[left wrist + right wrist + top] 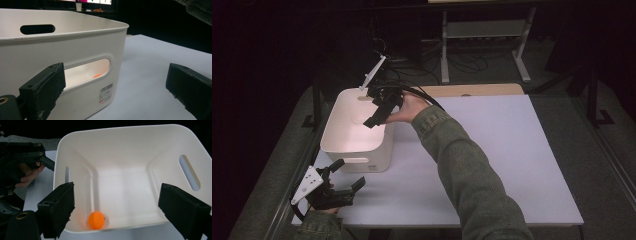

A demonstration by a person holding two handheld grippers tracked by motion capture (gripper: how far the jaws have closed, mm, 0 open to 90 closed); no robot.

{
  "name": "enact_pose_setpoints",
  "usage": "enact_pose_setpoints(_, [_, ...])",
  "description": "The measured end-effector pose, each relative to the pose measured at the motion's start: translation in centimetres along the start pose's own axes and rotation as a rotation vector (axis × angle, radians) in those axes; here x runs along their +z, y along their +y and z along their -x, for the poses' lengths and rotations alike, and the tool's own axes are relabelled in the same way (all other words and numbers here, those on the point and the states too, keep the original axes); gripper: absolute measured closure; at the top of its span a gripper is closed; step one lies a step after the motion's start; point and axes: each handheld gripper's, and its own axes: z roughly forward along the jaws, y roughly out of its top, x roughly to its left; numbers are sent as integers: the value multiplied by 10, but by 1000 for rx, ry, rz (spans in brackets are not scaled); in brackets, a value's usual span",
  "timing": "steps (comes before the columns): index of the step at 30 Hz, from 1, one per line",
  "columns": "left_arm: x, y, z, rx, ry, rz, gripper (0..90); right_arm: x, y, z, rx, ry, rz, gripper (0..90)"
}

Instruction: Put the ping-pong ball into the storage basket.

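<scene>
the orange ball (96,220) is seen lying on the floor of the white bin (381,150), which is set near the tabletop's left edge, so the drop looks done. the right gripper (378,111) is held over the bin with its jaws apart and nothing between them. the left gripper (347,180) is kept by the near left corner, jaws wide and empty, and it cannot be told if more balls are left.

White table (492,165), white bin (357,145) on it

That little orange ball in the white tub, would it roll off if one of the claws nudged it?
Probably. The orange ball looks round and smooth, so a nudge would likely send it rolling across the flat floor of the white tub. The walls should stop it. It looks small and probably light, so it may slip out of a loose pinch.
</scene>
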Motion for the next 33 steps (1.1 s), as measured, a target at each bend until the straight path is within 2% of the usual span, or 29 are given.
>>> enact_pose_setpoints(9, [0,0,0,2,0,0,21,-11,-16,3,24,-63,0,0])
enact_pose_setpoints(18, [0,0,0,2,7,2,21,-23,-32,8,57,-91,28,0])
enact_pose_setpoints(26, [0,0,1,6,8,5,21,-33,-47,9,70,-100,41,0])
enact_pose_setpoints(33, [0,0,1,6,9,5,21,-46,-61,10,102,-104,64,0])
